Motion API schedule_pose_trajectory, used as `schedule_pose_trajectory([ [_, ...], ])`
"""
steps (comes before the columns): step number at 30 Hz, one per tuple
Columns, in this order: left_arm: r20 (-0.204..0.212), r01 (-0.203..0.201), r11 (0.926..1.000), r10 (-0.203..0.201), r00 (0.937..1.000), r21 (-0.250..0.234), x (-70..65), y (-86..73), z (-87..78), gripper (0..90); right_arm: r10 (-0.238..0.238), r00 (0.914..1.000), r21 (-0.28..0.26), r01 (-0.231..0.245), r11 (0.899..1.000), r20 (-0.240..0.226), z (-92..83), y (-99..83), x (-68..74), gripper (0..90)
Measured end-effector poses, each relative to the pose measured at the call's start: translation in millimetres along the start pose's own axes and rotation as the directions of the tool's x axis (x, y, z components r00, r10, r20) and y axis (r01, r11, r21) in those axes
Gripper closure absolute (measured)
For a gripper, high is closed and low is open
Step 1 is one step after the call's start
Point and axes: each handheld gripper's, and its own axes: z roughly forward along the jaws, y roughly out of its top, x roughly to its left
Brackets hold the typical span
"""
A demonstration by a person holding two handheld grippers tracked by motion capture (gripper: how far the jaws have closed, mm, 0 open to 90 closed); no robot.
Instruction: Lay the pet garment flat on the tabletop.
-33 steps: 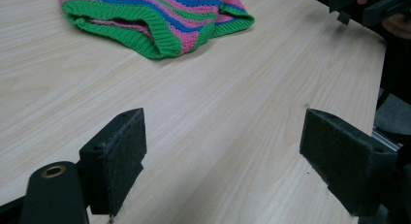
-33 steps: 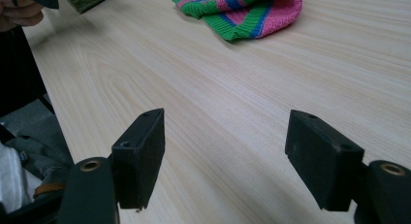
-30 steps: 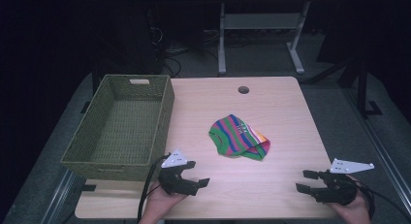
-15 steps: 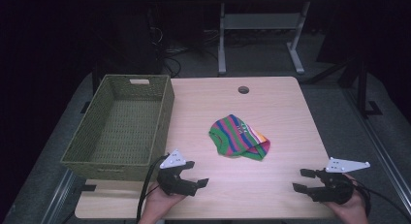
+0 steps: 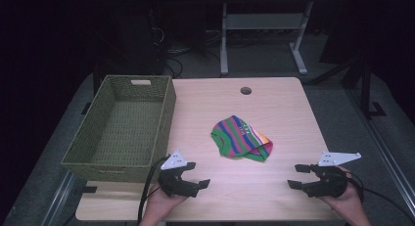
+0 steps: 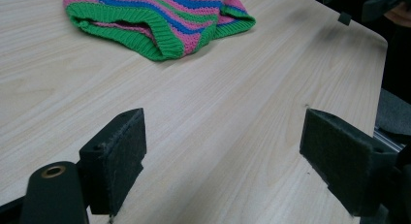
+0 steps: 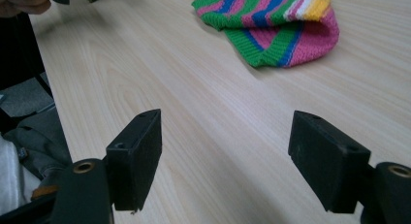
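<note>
A striped knitted garment (image 5: 241,138) in green, pink and blue lies crumpled at the middle of the wooden table (image 5: 274,108). It appears at the top of the left gripper view (image 6: 160,20) and at the top of the right gripper view (image 7: 271,23). My left gripper (image 5: 199,176) rests low at the table's front edge, left of the garment, open with nothing between its jaws (image 6: 223,161). My right gripper (image 5: 296,176) sits at the front right, also open and empty (image 7: 225,156). Both stand well apart from the garment.
A green woven basket (image 5: 122,130) with nothing visible inside stands along the table's left side. A round cable hole (image 5: 245,90) lies near the far edge. Dark floor, a white desk frame (image 5: 264,35) and cables lie beyond the table.
The right gripper has shifted slightly to the left along the front edge. The left gripper and the garment have not moved.
</note>
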Motion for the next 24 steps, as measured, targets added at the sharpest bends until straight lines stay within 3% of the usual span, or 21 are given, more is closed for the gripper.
schedule_pose_trajectory([
  [19, 0.005, -0.007, 1.0000, 0.007, 1.0000, -0.003, 0.7, 0.8, -0.3, 16.4, -0.029, 0.9985, 0.059, 0.032, 0.998, -0.046, 5.7, 43.9, -2.7, 27.5],
  [24, 0.013, -0.001, 1.0000, 0.001, 0.9999, -0.001, 1.6, 1.1, 1.0, 16.5, -0.026, 0.9965, 0.072, 0.032, 0.997, -0.080, 12.8, 57.5, -5.9, 27.6],
])
